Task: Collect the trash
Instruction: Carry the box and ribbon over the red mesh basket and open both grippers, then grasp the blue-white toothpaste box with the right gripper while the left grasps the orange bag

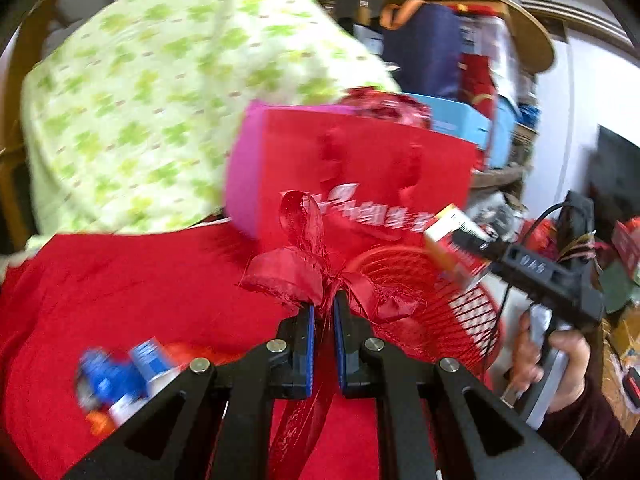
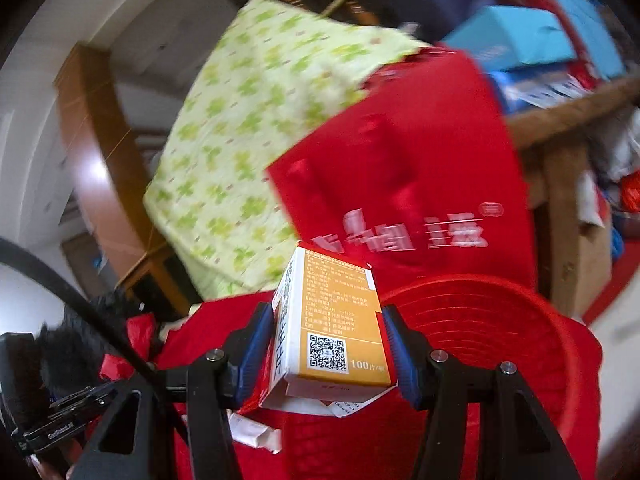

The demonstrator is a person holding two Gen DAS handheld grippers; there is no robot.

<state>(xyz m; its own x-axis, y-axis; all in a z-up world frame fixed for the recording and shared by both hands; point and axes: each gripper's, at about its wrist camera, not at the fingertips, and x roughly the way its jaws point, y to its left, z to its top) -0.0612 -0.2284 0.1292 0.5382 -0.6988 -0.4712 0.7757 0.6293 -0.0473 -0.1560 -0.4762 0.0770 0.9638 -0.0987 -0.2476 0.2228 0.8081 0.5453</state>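
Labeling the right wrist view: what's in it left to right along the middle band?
Wooden frame → green patterned cloth → red bag with white lettering → cardboard box. Lower down, orange box precedes red basket.

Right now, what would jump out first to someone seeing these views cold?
The red ribbon, pinched in the left claw in front of a red bag. Next, the orange box, clamped in the right claw beside the red basket. Behind both, a green-patterned cloth fills the upper left.
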